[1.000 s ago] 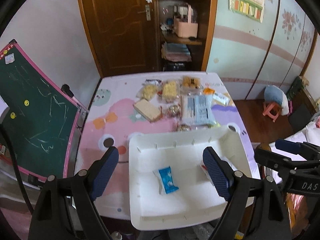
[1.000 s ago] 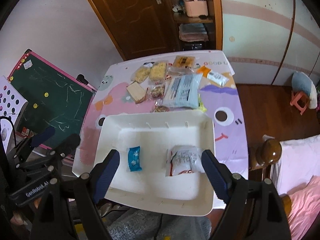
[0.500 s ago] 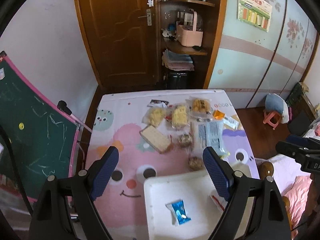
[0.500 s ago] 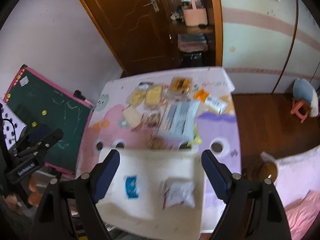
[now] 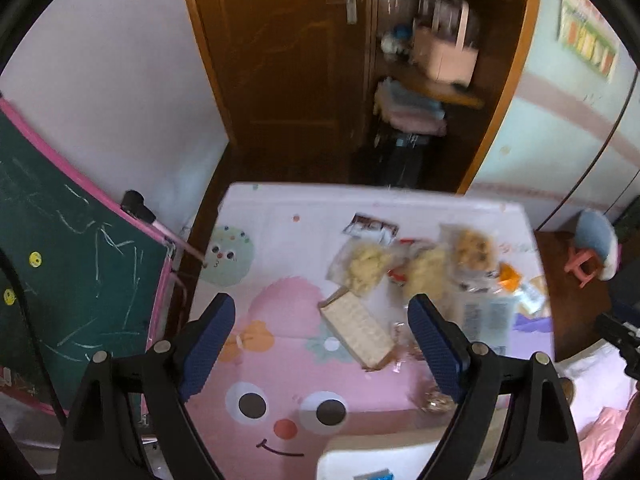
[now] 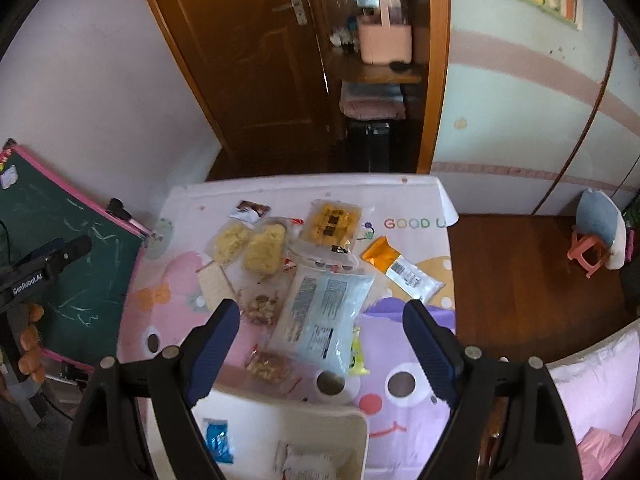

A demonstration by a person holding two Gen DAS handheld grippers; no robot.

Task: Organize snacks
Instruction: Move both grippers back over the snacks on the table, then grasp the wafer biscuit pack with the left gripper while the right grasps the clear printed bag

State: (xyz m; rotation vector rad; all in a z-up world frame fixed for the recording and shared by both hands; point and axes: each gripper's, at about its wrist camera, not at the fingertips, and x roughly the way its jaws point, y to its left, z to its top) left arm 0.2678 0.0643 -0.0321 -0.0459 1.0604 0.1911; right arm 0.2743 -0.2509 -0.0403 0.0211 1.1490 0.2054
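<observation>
Several snack packs lie on the cartoon tablecloth (image 5: 280,364): a wafer block (image 5: 358,328), two yellow puff bags (image 6: 248,246), a big pale blue pack (image 6: 320,316), an orange cracker pack (image 6: 330,222), nut packets (image 6: 262,306). A white tray (image 6: 320,412) sits at the near edge holding a small blue packet (image 6: 218,444) and a white-red packet (image 6: 306,462). My left gripper (image 5: 320,348) hangs open above the wafer block. My right gripper (image 6: 320,350) hangs open above the pale blue pack. Neither holds anything.
A green chalkboard (image 5: 60,280) leans left of the table. Beyond the table stand a brown door (image 6: 248,60) and open shelves with a pink basket (image 6: 384,36). A small pink stool (image 6: 588,252) and bedding (image 6: 592,400) are at the right.
Both grippers have moved away from over the tray toward the far snack pile. The tray has slid to the bottom of both views.
</observation>
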